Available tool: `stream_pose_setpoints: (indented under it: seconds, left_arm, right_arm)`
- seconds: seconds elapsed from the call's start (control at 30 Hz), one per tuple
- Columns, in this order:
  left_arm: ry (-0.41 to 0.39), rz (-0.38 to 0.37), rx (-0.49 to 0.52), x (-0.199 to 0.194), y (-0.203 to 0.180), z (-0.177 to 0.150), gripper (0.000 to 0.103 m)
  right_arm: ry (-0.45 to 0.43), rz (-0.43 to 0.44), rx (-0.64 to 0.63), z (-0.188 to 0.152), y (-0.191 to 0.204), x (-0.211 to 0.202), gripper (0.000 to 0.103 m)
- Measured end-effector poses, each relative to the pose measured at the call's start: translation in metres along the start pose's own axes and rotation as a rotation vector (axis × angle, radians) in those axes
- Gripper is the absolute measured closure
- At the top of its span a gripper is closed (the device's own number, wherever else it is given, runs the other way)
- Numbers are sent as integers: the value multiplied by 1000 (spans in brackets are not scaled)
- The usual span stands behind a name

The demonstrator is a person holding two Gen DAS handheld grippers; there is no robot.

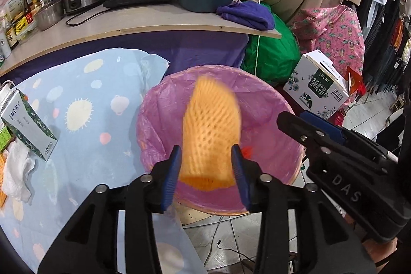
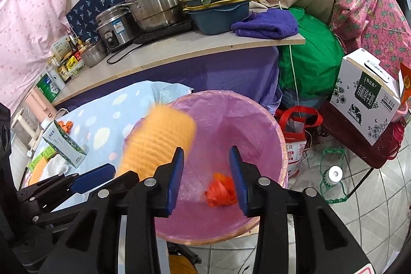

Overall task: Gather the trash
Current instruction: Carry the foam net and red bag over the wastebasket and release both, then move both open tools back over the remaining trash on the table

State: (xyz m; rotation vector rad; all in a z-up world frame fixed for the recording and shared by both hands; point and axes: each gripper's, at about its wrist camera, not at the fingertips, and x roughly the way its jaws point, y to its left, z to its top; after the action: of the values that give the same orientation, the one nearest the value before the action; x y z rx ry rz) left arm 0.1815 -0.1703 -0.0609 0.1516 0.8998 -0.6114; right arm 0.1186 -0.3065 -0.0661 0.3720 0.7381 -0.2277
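An orange foam fruit net [image 1: 212, 130] hangs blurred between the fingers of my open left gripper [image 1: 207, 166], right over the bin [image 1: 154, 120] lined with a pink bag. The net also shows in the right wrist view [image 2: 159, 140], at the bin's left rim. My right gripper [image 2: 207, 173] is open and empty above the bin [image 2: 257, 125], where a crumpled red wrapper [image 2: 221, 190] lies at the bottom. On the blue cloth to the left lie a small milk carton [image 1: 28, 125], a white tissue [image 1: 18, 171] and more orange netting [image 2: 38, 166].
A shelf [image 1: 154, 22] behind the bin carries steel pots, a rice cooker, bottles, a blue basin and a purple cloth [image 1: 246, 14]. A large milk box [image 2: 367, 99], a green bag [image 2: 308, 63], a red bag and a bottle stand on the tiled floor at the right.
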Motion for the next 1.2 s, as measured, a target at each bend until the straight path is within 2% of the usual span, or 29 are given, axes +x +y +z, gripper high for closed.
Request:
stream_pose_setpoints:
  seconds: [0.23, 0.4, 0.5, 0.6, 0.67, 0.93, 1.2]
  left_arm:
    - [-20, 22, -21, -15, 8, -2, 58]
    - [-37, 42, -65, -31, 23, -6, 58]
    - [-53, 77, -83, -44, 35, -11, 57]
    - [-71, 133, -96, -58, 48, -20, 48]
    - [-81, 158, -106, -66, 55, -25, 47]
    - [-65, 239, -176, -93, 98, -53, 46]
    - [-32, 326, -332, -112, 166, -95, 42]
  right_arm:
    - [-19, -2, -3, 1, 5, -13, 63]
    - [-29, 15, -1, 0, 13, -26, 57]
    - [-32, 33, -11, -1, 22, -33, 56]
    - [-34, 53, -29, -3, 34, -39, 54]
    - [-33, 70, -35, -6, 43, -41, 53]
    - [-1, 133, -88, -22, 85, -42, 51]
    - [52, 189, -160, -44, 133, -33, 48]
